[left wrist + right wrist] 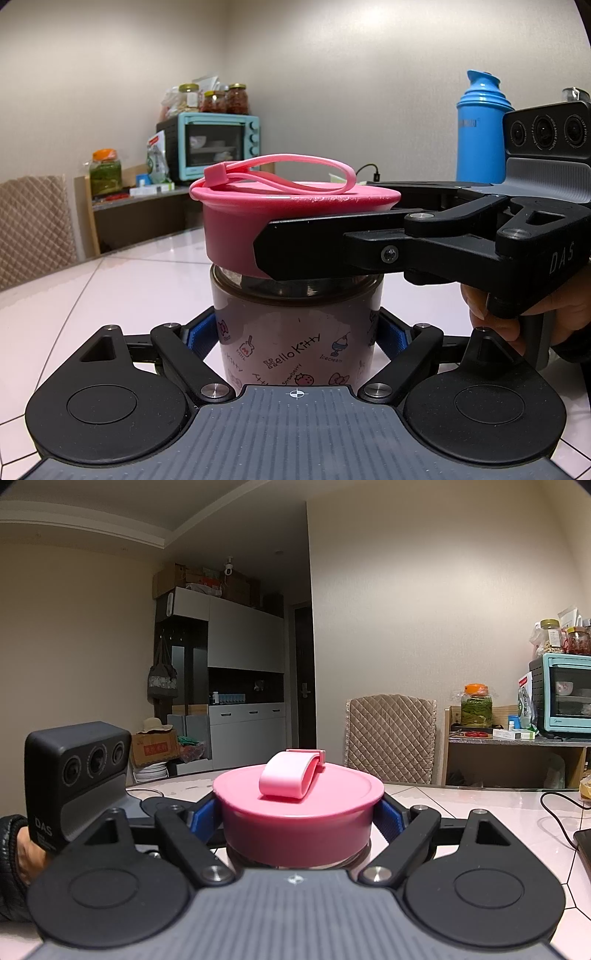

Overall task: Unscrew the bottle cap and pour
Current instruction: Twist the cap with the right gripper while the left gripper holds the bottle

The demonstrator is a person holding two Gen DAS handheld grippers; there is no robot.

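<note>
A pink bottle (295, 347) printed with cartoon words and pictures stands upright on the white table (110, 280). My left gripper (295, 332) is shut on its body, blue pads pressing both sides. On top sits a wide pink cap (236, 229) with a pink strap loop (295, 173). My right gripper (321, 243) reaches in from the right and is shut on the cap. In the right wrist view the cap (299, 812) fills the space between the blue pads (205, 818), with my right gripper (299, 819) clamped round it. The strap (288, 775) lies folded on top.
A blue flask (480, 129) stands at the back right of the table. A padded chair (391, 734) is at the far side. A shelf with a teal oven (561, 694) and jars lines the wall. A black cable (557, 812) runs across the table at right.
</note>
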